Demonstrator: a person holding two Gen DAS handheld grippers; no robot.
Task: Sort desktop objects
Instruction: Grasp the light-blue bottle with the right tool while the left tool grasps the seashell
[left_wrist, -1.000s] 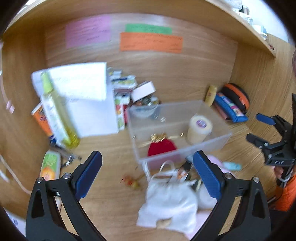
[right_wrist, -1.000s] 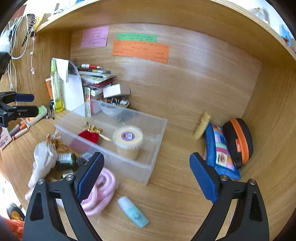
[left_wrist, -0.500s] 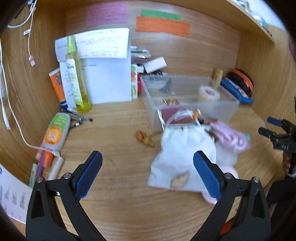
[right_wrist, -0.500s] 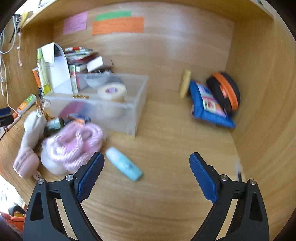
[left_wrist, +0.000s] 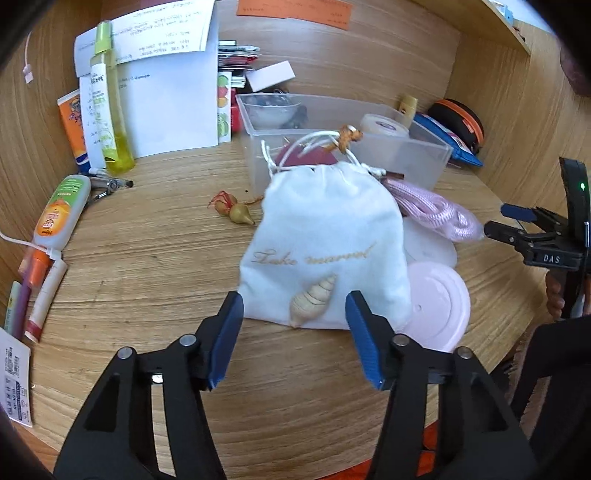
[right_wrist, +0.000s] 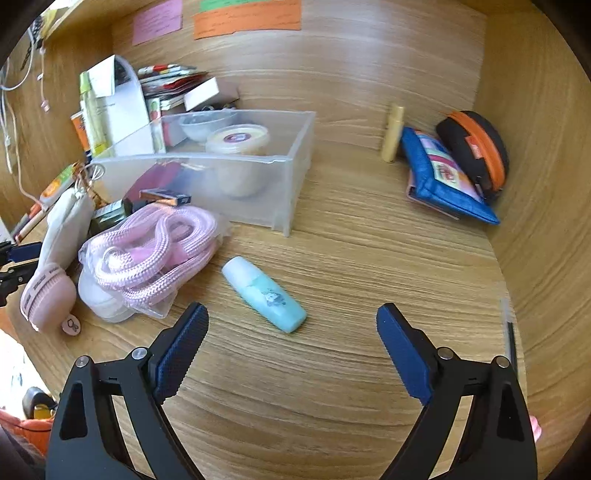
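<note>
A white drawstring pouch (left_wrist: 328, 243) with a shell charm lies on the desk in front of a clear plastic bin (left_wrist: 432, 147). My left gripper (left_wrist: 293, 332) is open and empty, its tips just short of the pouch's near edge. My right gripper (right_wrist: 291, 343) is open and empty, just behind a small teal bottle (right_wrist: 264, 293) lying on the desk. The right gripper also shows at the right of the left wrist view (left_wrist: 517, 221). The bin (right_wrist: 288, 184) holds a cream tub (right_wrist: 238, 144), a bowl and a dark red item.
A bagged pink rope (right_wrist: 155, 251) and a pink round case (left_wrist: 439, 306) lie beside the pouch. Tubes, pens and a yellow bottle (left_wrist: 110, 110) stand at the left. A blue pouch (right_wrist: 443, 177) and a black-orange case (right_wrist: 476, 147) lean in the right corner.
Both grippers have pulled back and dropped lower toward the desk. The left one now sits close behind the white pouch with narrower jaws; the right one now faces the teal bottle.
</note>
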